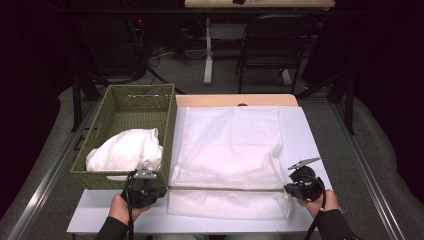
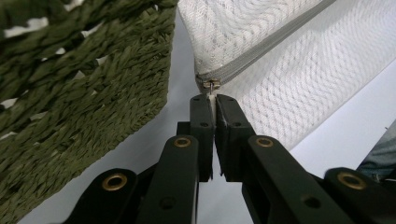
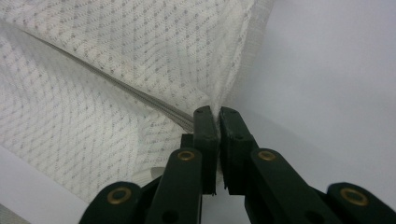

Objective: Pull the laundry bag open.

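A white mesh laundry bag (image 1: pixel 227 150) lies flat on the white table (image 1: pixel 310 135), its grey zipper (image 1: pixel 225 189) running across near the front. My left gripper (image 1: pixel 161 189) sits at the zipper's left end. In the left gripper view, that gripper (image 2: pixel 213 99) is shut on the small metal zipper pull (image 2: pixel 211 85). My right gripper (image 1: pixel 289 189) is at the zipper's right end. In the right gripper view, it (image 3: pixel 214 112) is shut on the bag's mesh edge (image 3: pixel 224 88) where the zipper (image 3: pixel 116 86) ends.
A green woven basket (image 1: pixel 170 125) stands at the table's left, right beside the bag, with a bundled white cloth (image 1: pixel 127 150) inside. Its wall (image 2: pixel 84 93) is close to my left gripper. A chair (image 1: pixel 272 45) and a desk stand beyond the table.
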Demonstrator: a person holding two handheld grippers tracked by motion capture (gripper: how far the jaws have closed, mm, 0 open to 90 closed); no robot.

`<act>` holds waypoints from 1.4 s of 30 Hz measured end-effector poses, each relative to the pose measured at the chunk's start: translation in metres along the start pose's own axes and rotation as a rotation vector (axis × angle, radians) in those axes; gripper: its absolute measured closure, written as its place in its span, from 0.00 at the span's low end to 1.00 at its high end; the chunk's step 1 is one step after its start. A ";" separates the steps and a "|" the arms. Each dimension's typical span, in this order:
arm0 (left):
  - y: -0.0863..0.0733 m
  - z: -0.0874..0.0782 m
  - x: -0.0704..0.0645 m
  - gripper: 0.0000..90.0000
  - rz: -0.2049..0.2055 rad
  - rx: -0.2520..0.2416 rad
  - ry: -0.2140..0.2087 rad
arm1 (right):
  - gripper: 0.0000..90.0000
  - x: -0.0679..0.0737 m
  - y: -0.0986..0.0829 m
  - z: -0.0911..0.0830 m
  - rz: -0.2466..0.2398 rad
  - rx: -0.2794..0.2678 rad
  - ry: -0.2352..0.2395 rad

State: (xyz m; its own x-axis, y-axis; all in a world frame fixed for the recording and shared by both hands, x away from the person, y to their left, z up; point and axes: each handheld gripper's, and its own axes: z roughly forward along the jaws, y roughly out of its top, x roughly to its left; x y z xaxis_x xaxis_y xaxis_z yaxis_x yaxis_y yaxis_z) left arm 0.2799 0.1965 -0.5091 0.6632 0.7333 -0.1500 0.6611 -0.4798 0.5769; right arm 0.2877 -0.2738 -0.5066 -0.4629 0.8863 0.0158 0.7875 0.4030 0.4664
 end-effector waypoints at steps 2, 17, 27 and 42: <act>0.000 0.000 -0.001 0.96 0.010 0.002 0.013 | 0.97 0.001 0.000 0.000 0.000 0.004 -0.010; 0.000 0.007 -0.007 0.96 0.051 0.035 0.039 | 0.96 0.001 0.000 0.001 -0.007 0.012 -0.017; 0.000 0.018 -0.011 0.94 0.053 0.080 0.029 | 0.95 0.003 0.000 0.003 -0.023 0.022 -0.004; 0.001 0.024 -0.014 0.78 0.026 0.095 -0.091 | 0.94 0.002 -0.001 0.002 -0.025 0.025 -0.001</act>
State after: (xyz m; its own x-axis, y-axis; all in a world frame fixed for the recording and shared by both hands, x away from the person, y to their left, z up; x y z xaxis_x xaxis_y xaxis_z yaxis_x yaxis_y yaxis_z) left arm 0.2792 0.1745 -0.5256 0.7067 0.6753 -0.2109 0.6708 -0.5448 0.5032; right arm 0.2869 -0.2720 -0.5084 -0.4821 0.8761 0.0034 0.7856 0.4305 0.4445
